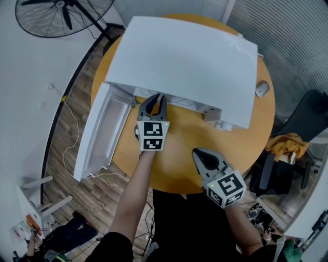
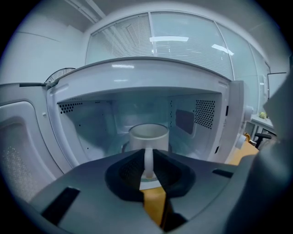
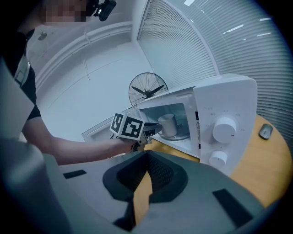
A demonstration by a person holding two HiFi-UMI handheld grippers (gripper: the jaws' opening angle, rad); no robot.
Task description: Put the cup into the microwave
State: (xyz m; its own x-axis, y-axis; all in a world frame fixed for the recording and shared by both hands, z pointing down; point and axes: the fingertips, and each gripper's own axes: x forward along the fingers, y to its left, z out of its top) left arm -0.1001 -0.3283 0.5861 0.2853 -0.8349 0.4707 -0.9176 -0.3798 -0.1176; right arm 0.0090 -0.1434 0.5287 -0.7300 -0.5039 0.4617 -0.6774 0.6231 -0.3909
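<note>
A white microwave [image 1: 189, 56] stands on the round wooden table [image 1: 179, 164] with its door [image 1: 102, 133] swung open to the left. The white cup [image 2: 148, 135] sits upright inside the cavity on the turntable. My left gripper [image 1: 155, 100] reaches into the opening, and its jaws are shut on the cup's handle [image 2: 149, 160]. The right gripper view shows the cup [image 3: 168, 124] inside the oven with the left gripper [image 3: 153, 130] at it. My right gripper [image 1: 201, 155] hangs over the table's near side, shut and holding nothing, and the same gripper [image 3: 146, 155] points at the microwave's front.
Two round knobs [image 3: 224, 129] are on the microwave's right panel. A computer mouse [image 1: 262, 88] lies on the table right of the oven. A floor fan [image 1: 61, 15] stands at the far left, a dark chair [image 1: 307, 117] at the right. A cable [image 1: 72, 138] runs across the floor.
</note>
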